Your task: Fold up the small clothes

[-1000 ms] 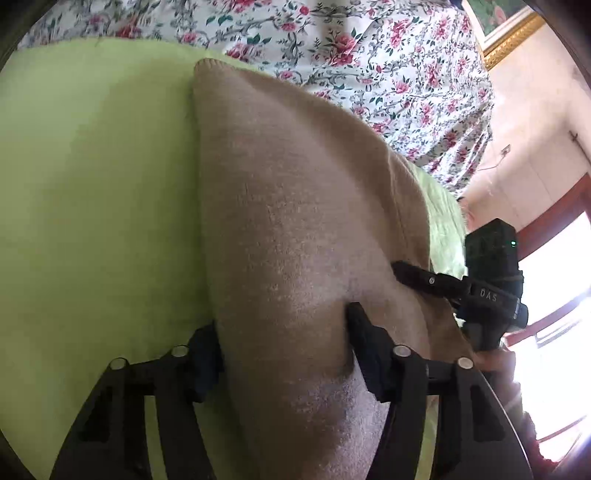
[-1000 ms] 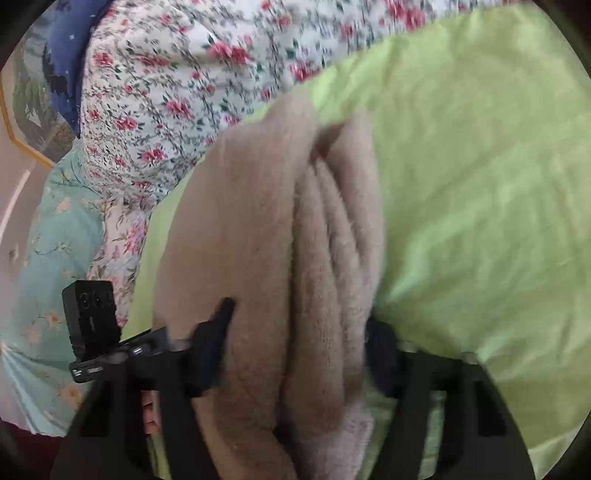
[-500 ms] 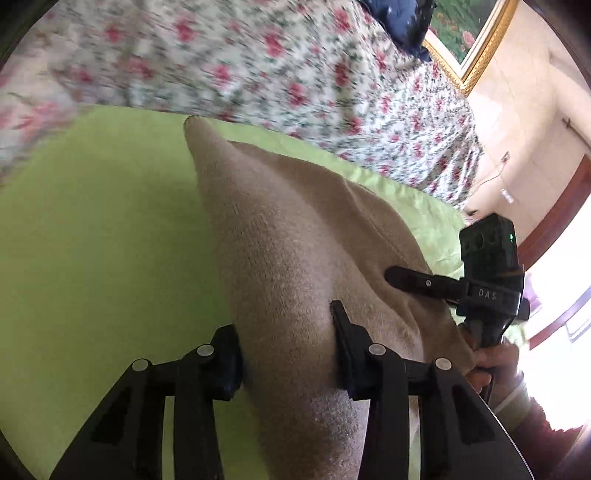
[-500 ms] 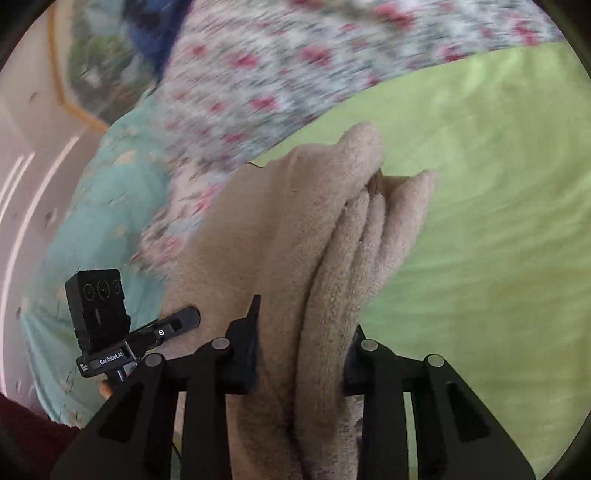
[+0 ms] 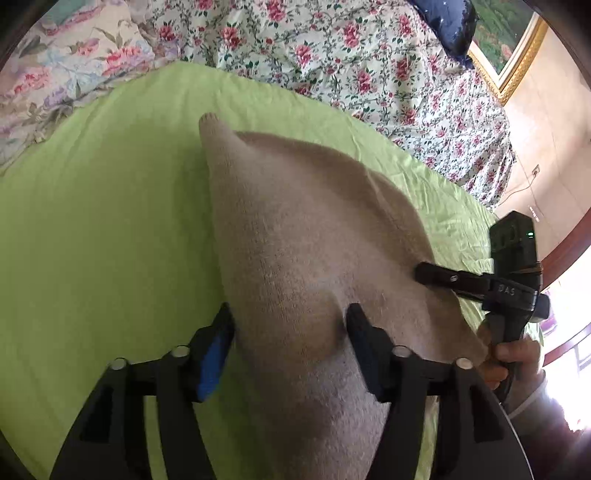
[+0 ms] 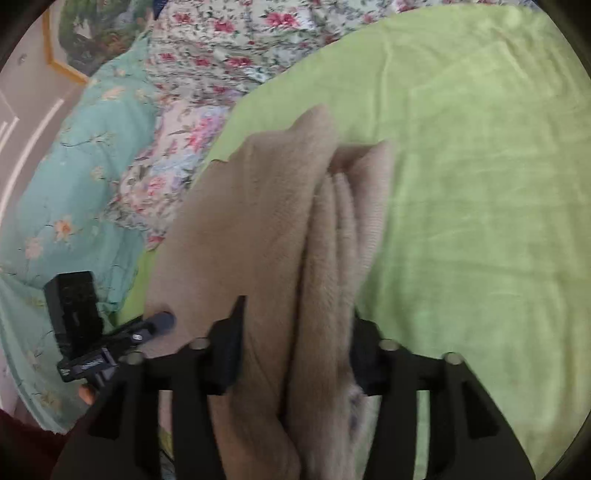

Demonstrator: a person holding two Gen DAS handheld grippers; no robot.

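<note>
A beige knit garment [image 5: 303, 236] is held up over the lime green sheet [image 5: 103, 221]. My left gripper [image 5: 291, 325] is shut on a thick bunch of it at one end. My right gripper [image 6: 295, 328] is shut on the other end, where several folded layers [image 6: 332, 229] hang bunched together. The garment stretches between the two grippers, its far corner [image 5: 208, 122] pointing away. The right gripper also shows in the left wrist view [image 5: 428, 275], and the left gripper shows in the right wrist view [image 6: 162, 321]. The garment's lower part is hidden behind the fingers.
A floral bedspread [image 5: 332, 55] lies beyond the green sheet [image 6: 480, 184]. A teal floral quilt [image 6: 66, 192] lies at the left of the right wrist view. A dark blue pillow [image 5: 443, 22] and a gold-framed picture [image 5: 509, 48] are at the far back.
Both grippers have lifted and pulled back with the garment; more of the green sheet and floral bedspread shows. The garment's far corner now hangs higher off the sheet.
</note>
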